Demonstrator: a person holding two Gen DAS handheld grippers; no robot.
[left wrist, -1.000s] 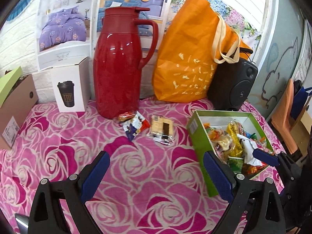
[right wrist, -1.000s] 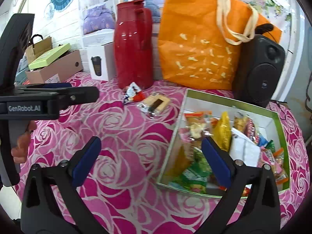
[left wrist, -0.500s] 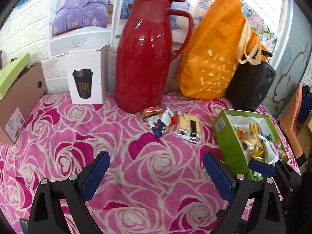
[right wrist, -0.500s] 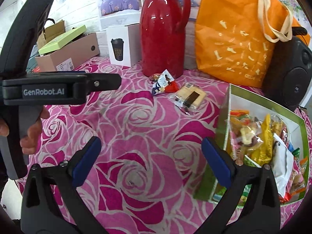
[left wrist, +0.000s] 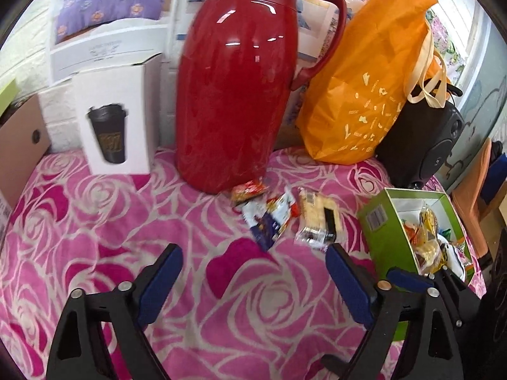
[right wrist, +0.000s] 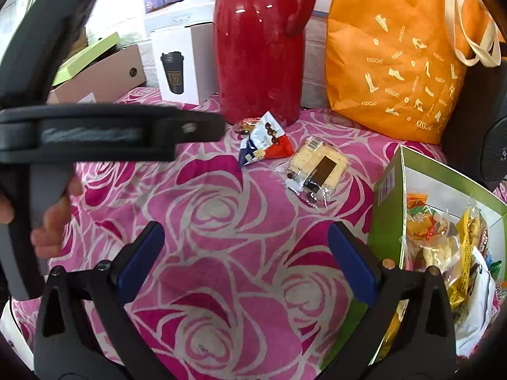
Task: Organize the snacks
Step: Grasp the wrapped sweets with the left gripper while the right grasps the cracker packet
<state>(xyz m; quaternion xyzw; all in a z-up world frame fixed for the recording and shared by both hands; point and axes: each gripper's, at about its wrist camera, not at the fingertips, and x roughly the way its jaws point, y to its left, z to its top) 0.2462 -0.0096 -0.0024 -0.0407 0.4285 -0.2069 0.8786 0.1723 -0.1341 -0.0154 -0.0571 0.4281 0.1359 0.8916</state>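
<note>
Three loose snacks lie on the pink rose cloth in front of the red jug: a small orange packet (left wrist: 248, 188), a blue-white-red packet (left wrist: 269, 218) (right wrist: 264, 142) and a clear-wrapped cracker pack (left wrist: 320, 221) (right wrist: 317, 167). A green box (left wrist: 378, 221) (right wrist: 388, 202) holding several snacks stands at the right. My left gripper (left wrist: 255, 285) hovers open just short of the loose snacks, nothing between its fingers. My right gripper (right wrist: 245, 262) is open and empty, nearer the table's front, beside the box.
A red thermos jug (left wrist: 234, 95), a white cup carton (left wrist: 117, 120), an orange tote bag (left wrist: 367, 88) and a black speaker (left wrist: 421, 145) line the back wall. A brown cardboard box (left wrist: 19, 145) sits far left. A hand holds the left gripper's body (right wrist: 95, 126) at the right view's left.
Both grippers have moved forward toward the loose snacks and jug, which now look larger. The green box has slid toward the right edge of both views. Both grippers stay open.
</note>
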